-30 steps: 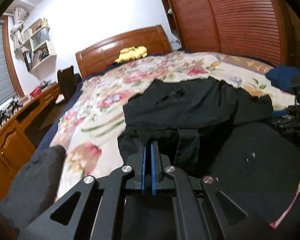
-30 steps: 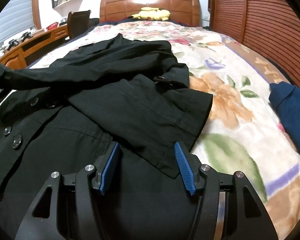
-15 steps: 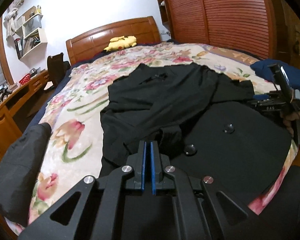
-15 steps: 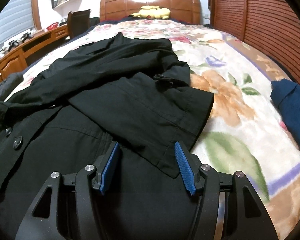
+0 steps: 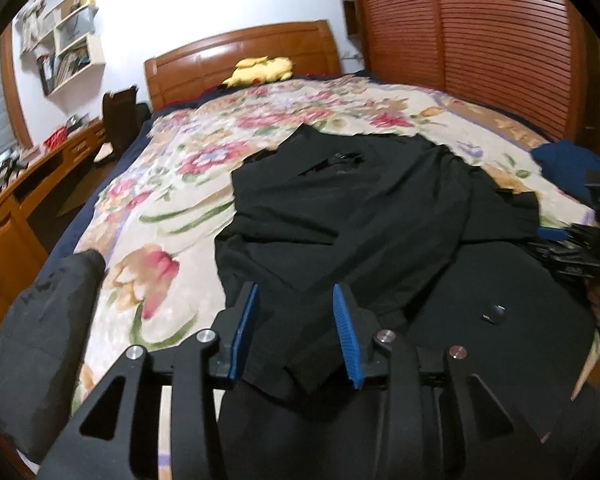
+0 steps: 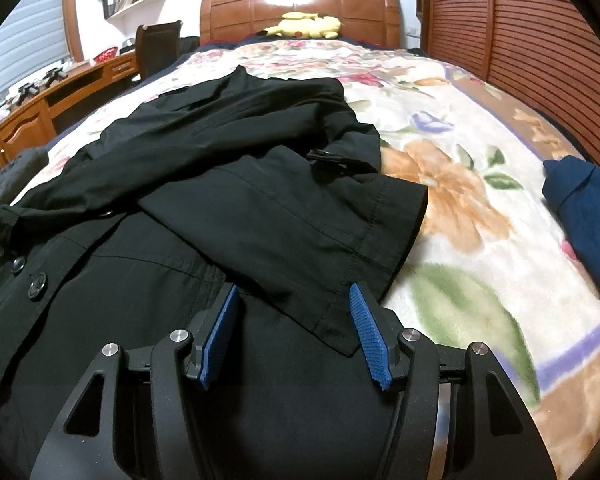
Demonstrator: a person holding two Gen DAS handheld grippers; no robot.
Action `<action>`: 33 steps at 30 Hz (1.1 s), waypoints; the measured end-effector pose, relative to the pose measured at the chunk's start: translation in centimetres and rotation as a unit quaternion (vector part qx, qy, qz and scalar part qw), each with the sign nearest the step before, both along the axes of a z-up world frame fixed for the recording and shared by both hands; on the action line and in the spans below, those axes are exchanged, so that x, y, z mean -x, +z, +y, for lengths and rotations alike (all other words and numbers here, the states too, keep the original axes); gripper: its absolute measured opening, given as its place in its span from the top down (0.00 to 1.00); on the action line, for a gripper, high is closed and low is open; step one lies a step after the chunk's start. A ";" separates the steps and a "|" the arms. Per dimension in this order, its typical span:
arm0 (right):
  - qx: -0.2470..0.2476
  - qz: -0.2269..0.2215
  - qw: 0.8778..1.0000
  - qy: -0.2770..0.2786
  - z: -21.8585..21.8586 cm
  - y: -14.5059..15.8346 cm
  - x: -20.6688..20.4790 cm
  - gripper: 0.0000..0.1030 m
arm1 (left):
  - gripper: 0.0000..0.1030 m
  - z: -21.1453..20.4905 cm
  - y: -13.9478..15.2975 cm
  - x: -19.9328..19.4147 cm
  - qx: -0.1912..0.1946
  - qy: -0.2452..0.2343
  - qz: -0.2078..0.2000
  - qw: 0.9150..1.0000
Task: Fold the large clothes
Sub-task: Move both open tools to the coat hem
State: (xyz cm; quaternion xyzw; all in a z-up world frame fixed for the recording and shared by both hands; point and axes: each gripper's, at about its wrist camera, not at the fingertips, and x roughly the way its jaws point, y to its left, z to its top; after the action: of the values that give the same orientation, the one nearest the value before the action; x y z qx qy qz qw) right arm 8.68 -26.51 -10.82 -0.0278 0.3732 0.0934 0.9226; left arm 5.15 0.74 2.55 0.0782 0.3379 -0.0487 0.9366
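Note:
A large black buttoned coat (image 5: 372,216) lies on the floral bedspread (image 5: 172,184), both sleeves folded in over its front. My left gripper (image 5: 296,328) is open just above the left sleeve's cuff end, which lies between its blue pads. The coat also fills the right wrist view (image 6: 228,184). My right gripper (image 6: 296,332) is open and empty, low over the right sleeve's cuff (image 6: 372,240) at the coat's right edge. The right gripper also shows in the left wrist view (image 5: 572,240) at the far right.
A dark blue garment (image 6: 588,216) lies on the bed to the right. A dark grey garment (image 5: 40,328) hangs at the bed's left edge. A yellow plush toy (image 6: 304,26) sits at the wooden headboard. A desk and chair (image 6: 156,48) stand left, a slatted wardrobe (image 5: 480,40) right.
My left gripper carried the left sleeve in over the coat, then opened and let it drop. The right gripper stayed open and barely moved.

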 end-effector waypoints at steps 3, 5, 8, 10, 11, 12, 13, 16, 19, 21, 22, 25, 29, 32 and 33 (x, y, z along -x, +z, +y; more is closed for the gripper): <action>-0.007 0.000 1.000 0.001 0.0 0.0 0.0 0.43 | 0.64 0.8 -1.3 -1.4 0.013 0.014 0.028 0.999; -0.012 0.002 1.000 0.002 0.0 0.1 0.0 0.43 | 0.65 1.3 -1.9 -1.7 0.016 0.026 0.032 0.999; -0.017 0.001 1.000 0.004 -0.3 0.1 0.0 0.43 | 0.65 1.8 -2.9 -1.4 0.019 0.023 0.046 0.999; -0.020 0.001 1.000 0.004 -0.4 0.1 0.0 0.43 | 0.65 1.8 -3.7 -0.8 0.017 0.011 0.062 0.998; -0.019 0.001 1.000 0.004 -0.4 0.1 0.0 0.43 | 0.65 1.7 -3.8 -0.5 0.016 0.005 0.067 0.998; -0.019 0.001 1.000 0.004 -0.3 0.1 0.0 0.43 | 0.65 1.5 -4.2 0.1 0.014 -0.002 0.071 0.997; -0.018 0.001 1.000 0.004 -0.4 0.1 0.0 0.43 | 0.65 1.3 -4.4 0.7 0.011 -0.006 0.071 0.997; -0.018 0.001 1.000 0.004 -0.3 0.1 0.0 0.43 | 0.64 0.7 -5.1 2.2 0.007 -0.022 0.074 0.997; -0.018 0.001 1.000 0.004 -0.3 0.1 0.0 0.43 | 0.64 -0.1 -6.2 3.3 -0.009 -0.032 0.079 0.996; -0.018 0.001 1.000 0.004 -0.3 0.1 0.0 0.43 | 0.64 -0.4 -6.7 3.7 -0.020 -0.032 0.075 0.996; -0.017 0.001 1.000 0.004 -0.4 0.1 0.0 0.43 | 0.65 -0.4 -6.9 3.7 -0.020 -0.032 0.073 0.997; -0.017 0.001 1.000 0.004 -0.3 0.1 0.0 0.43 | 0.65 -0.1 -7.2 3.9 -0.009 -0.029 0.072 0.997; -0.014 0.001 1.000 0.003 -0.3 0.1 0.0 0.43 | 0.64 0.8 -7.0 4.6 0.017 -0.025 0.065 0.997; -0.007 0.000 1.000 0.002 -0.4 0.1 0.1 0.43 | 0.61 1.7 -6.6 5.3 0.039 -0.025 0.062 0.997; -0.006 0.000 1.000 0.002 -0.4 0.1 0.0 0.43 | 0.58 2.2 -6.4 5.8 0.047 -0.022 0.057 0.997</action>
State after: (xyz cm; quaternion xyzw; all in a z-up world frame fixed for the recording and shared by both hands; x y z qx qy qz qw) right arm 8.66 -26.94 -10.74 -0.0231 0.3729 0.0972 0.9225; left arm -0.61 2.95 -3.82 0.0384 0.3866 -0.0898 0.9171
